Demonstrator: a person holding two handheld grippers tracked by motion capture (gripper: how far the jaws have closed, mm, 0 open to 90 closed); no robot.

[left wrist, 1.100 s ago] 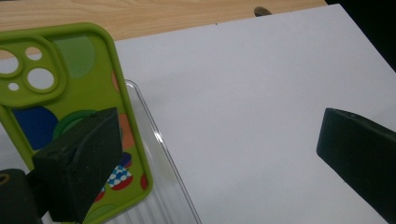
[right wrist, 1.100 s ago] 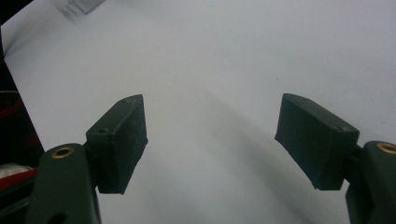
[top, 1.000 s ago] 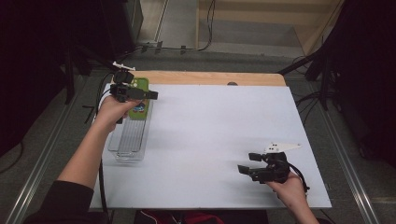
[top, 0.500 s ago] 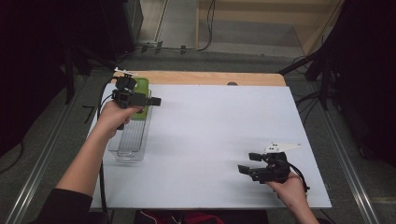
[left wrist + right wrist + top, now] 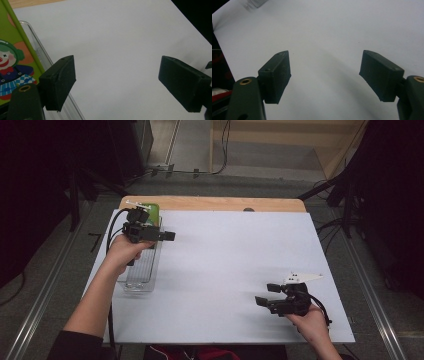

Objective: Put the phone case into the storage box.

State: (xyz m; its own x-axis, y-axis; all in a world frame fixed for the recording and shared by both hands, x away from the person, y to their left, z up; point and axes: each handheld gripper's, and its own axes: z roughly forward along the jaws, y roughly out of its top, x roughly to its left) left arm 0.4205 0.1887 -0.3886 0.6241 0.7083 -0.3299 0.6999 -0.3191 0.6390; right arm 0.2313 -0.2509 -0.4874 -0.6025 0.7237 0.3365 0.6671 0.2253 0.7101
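clear tray far left on white table, green clown card at its far end | left gripper above tray, jaws spread, empty | right gripper near right, spread, empty | risk: lowered jaw may clip tray rim, tipping it
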